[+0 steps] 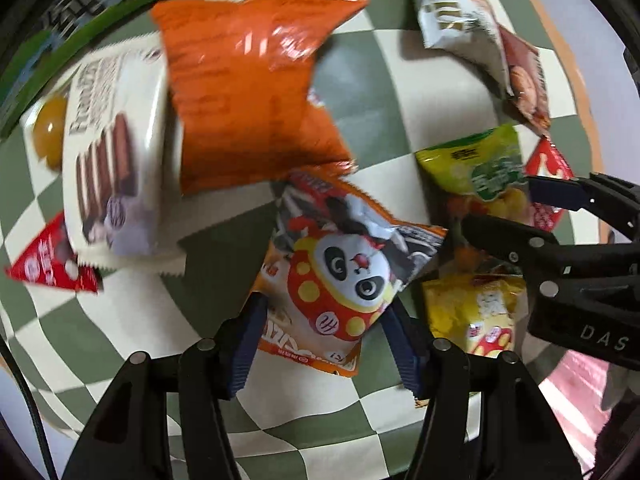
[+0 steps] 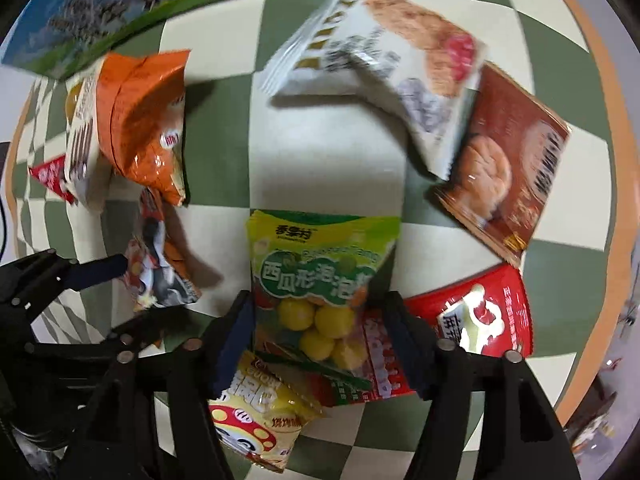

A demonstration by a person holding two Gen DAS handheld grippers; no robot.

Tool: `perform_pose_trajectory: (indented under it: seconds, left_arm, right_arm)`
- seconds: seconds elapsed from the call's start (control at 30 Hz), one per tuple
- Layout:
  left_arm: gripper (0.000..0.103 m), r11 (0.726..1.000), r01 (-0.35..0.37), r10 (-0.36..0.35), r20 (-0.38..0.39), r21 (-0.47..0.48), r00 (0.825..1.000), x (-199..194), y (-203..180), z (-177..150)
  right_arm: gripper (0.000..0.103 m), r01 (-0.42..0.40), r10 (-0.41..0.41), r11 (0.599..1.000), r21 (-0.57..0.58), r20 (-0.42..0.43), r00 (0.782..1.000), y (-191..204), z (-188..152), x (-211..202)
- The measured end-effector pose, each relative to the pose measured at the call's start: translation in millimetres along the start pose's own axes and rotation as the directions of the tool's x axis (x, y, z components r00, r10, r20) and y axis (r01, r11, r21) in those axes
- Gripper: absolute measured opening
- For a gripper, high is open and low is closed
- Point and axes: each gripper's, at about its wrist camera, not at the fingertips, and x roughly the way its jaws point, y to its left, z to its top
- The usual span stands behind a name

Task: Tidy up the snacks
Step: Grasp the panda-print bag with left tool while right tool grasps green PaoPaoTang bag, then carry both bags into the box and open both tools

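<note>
The panda bag (image 1: 340,268) lies low in the middle on the checkered tabletop (image 1: 372,92), between the left claw's (image 1: 324,336) half-open jaws; I can't tell if they pinch it. It looks light, crinkly and slippery, so grab its edge. The right claw (image 2: 320,328), half open, straddles the green candy bag (image 2: 320,264).

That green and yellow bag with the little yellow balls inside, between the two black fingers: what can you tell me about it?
The green and yellow bag is a glossy plastic pouch with a green label in Chinese characters and a clear window showing round yellow balls. It lies flat on the checkered cloth, its lower half between the fingers of the right gripper, which flank it closely. It overlaps a red packet, and a yellow packet lies at its bottom edge.
</note>
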Motion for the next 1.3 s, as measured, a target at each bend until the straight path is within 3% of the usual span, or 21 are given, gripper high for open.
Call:
perform_pose_trajectory:
  seconds: [0.07, 0.17, 0.3, 0.37, 0.43, 0.53, 0.7, 0.83, 1.07, 1.3]
  left_arm:
    - [0.057, 0.999, 0.008, -0.008, -0.008, 0.039, 1.000, 1, -2, 4]
    - [0.056, 0.998, -0.034, 0.034, -0.010, 0.061, 0.999, 5, -6, 8]
    - [0.055, 0.992, 0.013, -0.011, 0.017, -0.129, 1.000, 4, 13, 11]
    - [0.055, 0.960, 0.066, -0.055, 0.047, -0.272, 0.997, 3, 33, 8]
    - [0.056, 0.930, 0.115, -0.098, 0.064, -0.350, 0.993, 6, 46, 6]
    - [0.060, 0.936, 0.118, -0.114, 0.030, -0.332, 0.993, 17, 52, 12]
    - [0.055, 0.950, 0.059, -0.050, 0.039, -0.306, 0.998, 15, 45, 11]
    - [0.052, 0.952, 0.007, 0.013, 0.065, -0.305, 0.998, 5, 29, 6]
    - [0.052, 0.957, 0.019, 0.006, 0.084, -0.291, 0.996, -11, 17, -9]
    - [0.051, 0.957, 0.091, -0.037, 0.197, -0.275, 0.980, -74, 30, -17]
  right_arm:
    - [0.069, -0.010, 0.010, 1.000, 0.016, 0.016, 1.000, -2, -1, -3]
    - [0.069, -0.013, 0.012, 1.000, 0.021, 0.031, 0.999, -6, -7, -6]
    - [0.067, -0.026, 0.022, 0.998, 0.057, 0.063, 0.998, -23, -23, -9]
    - [0.064, -0.026, 0.021, 0.998, 0.062, 0.072, 0.997, -27, -25, -6]
    - [0.064, -0.025, 0.020, 0.997, 0.068, 0.072, 0.997, -29, -26, -7]
    - [0.066, -0.046, 0.039, 0.995, 0.094, 0.080, 0.996, -39, -27, -8]
    - [0.069, -0.034, 0.025, 0.992, 0.120, 0.074, 0.997, -39, -20, 3]
    - [0.055, 0.027, -0.036, 0.993, 0.114, 0.083, 0.996, -35, -18, 6]
    - [0.051, 0.007, -0.026, 0.990, 0.144, 0.129, 0.991, -41, -28, -13]
    - [0.051, -0.087, 0.049, 0.981, 0.175, 0.212, 0.976, -35, -34, -61]
